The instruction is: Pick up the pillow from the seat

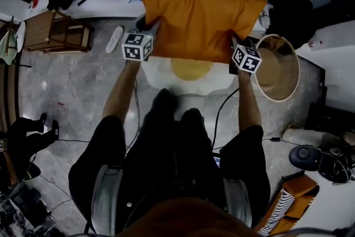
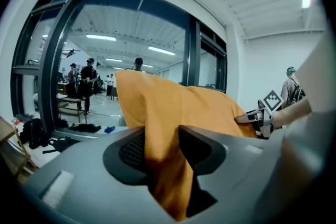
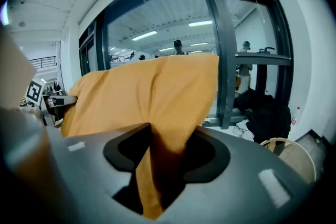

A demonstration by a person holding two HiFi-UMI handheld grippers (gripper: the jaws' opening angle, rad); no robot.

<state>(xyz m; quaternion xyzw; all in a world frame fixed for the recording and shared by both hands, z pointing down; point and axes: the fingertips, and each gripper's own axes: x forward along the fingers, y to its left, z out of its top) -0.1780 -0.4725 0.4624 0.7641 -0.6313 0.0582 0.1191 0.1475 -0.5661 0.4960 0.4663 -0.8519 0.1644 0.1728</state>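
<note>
Overhead in the head view, orange pillow (image 1: 197, 16) held clear above the seat (image 1: 160, 76), pinched at both near corners by left gripper (image 1: 148, 26) and right gripper (image 1: 233, 43), probably to keep it level. In the left gripper view, clamped on a fold of its cloth; in the right gripper view, likewise, with no readable writing anywhere.

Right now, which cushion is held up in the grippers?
The plain orange fabric pillow, pinched by the left gripper and the right gripper. The white fried-egg-shaped cushion with a yellow middle lies below it, gripped by nothing.
</note>
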